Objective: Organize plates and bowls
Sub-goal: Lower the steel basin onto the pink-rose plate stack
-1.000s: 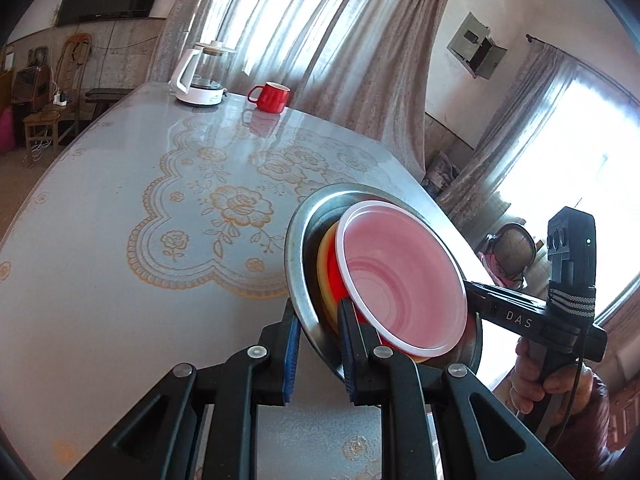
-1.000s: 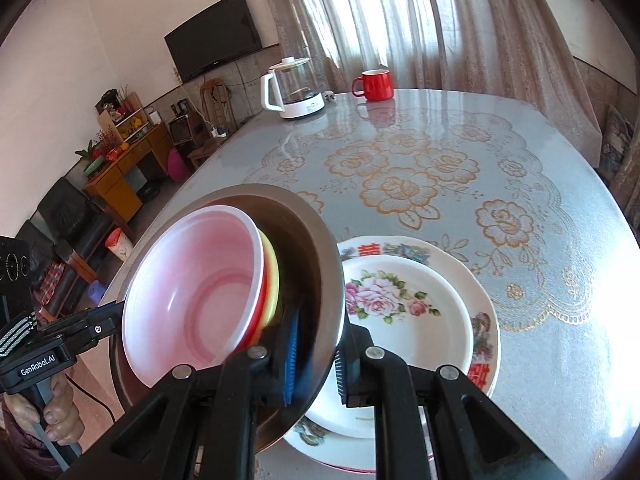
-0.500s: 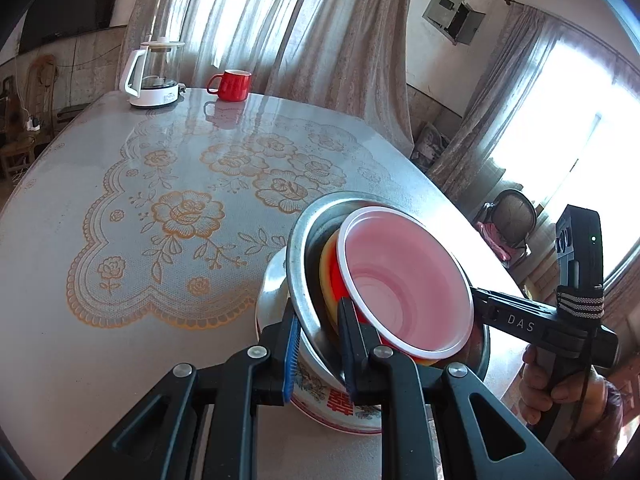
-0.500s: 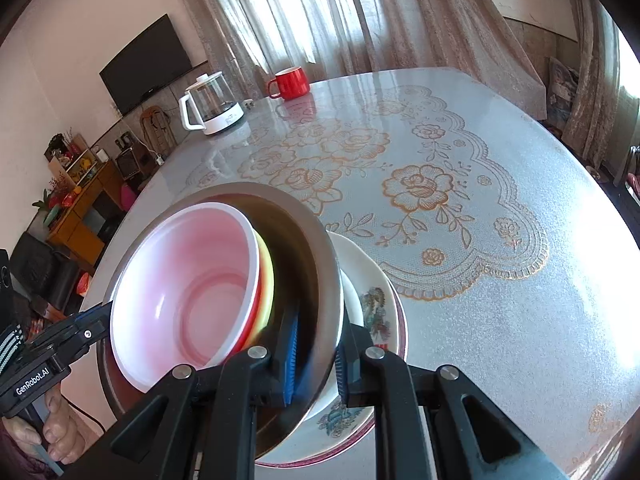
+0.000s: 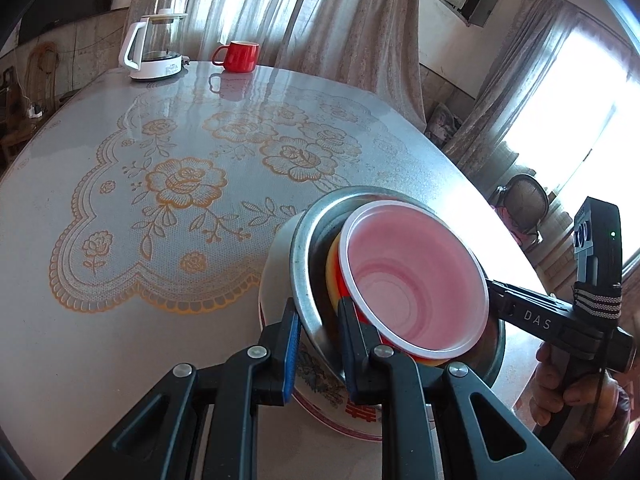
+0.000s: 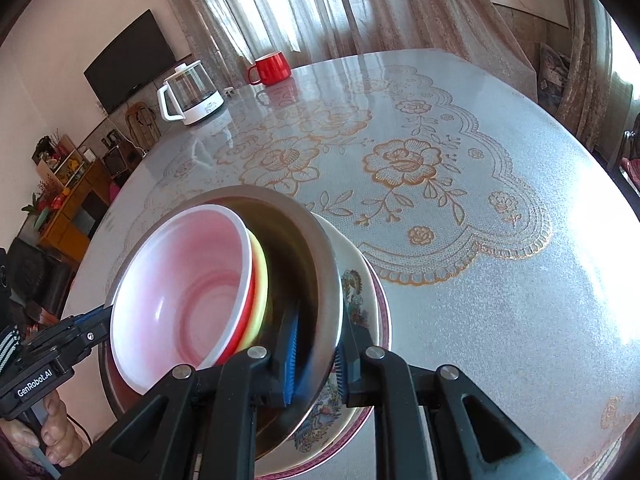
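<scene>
Steel bowl [image 5: 304, 248] holds a nested stack: pink bowl [image 5: 412, 276] on top, red bowl [image 5: 354, 312] under it, yellow bowl [image 5: 331, 266] lowest; only rims of the latter two show. Steel bowl sits tilted over the floral plates [image 6: 360, 292], which lie on the surface [image 5: 120, 240] near its front edge; contact with the plates cannot be told. Left gripper [image 5: 318, 326] pinches the steel rim on one side, right gripper [image 6: 314, 360] pinches it on the opposite side, pads on either face of the wall. Readable text: "DAS" on the right gripper's arm, "GenRobot.AI" on the left one's. A red character on the lower plate's rim is partly cut off. Far end: kettle [image 5: 154, 50], red mug [image 5: 238, 56]. A hand [image 5: 576, 390] grips the right handle.
</scene>
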`<state>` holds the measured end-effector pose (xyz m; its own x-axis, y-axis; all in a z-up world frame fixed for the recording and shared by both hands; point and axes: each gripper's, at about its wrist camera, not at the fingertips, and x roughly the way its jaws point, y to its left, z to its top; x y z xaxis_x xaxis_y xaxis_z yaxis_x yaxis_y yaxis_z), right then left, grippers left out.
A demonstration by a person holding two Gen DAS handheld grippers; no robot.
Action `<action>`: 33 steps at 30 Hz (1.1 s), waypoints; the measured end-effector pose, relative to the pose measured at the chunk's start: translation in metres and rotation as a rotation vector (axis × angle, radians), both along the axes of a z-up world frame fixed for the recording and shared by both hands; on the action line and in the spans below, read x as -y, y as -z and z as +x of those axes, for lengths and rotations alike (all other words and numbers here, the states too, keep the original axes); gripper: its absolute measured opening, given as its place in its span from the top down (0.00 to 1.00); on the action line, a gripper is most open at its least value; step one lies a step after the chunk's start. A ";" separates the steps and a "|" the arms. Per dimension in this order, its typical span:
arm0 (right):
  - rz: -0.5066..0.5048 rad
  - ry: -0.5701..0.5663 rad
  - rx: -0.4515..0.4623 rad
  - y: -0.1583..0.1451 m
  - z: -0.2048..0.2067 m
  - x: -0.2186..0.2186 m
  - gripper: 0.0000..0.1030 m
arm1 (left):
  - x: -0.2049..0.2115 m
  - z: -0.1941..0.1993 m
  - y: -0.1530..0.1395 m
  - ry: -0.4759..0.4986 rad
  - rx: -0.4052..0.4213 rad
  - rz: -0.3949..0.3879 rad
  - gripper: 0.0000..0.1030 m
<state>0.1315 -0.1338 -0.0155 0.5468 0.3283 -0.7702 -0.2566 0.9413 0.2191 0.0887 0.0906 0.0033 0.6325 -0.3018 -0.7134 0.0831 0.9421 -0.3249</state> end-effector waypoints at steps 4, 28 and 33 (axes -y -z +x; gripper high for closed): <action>0.013 0.001 -0.007 0.002 0.000 0.003 0.84 | 0.000 -0.002 -0.002 -0.002 0.007 -0.002 0.82; 0.037 0.045 0.055 -0.014 -0.028 0.015 0.88 | 0.003 -0.011 -0.007 -0.024 0.025 0.036 0.80; 0.030 0.047 0.060 -0.014 -0.029 0.014 0.88 | 0.004 -0.013 -0.007 -0.028 0.032 0.047 0.80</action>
<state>0.1022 -0.1475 -0.0010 0.6072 0.3234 -0.7258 -0.2259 0.9460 0.2325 0.0756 0.0868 0.0102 0.6628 -0.2501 -0.7058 0.0658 0.9584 -0.2777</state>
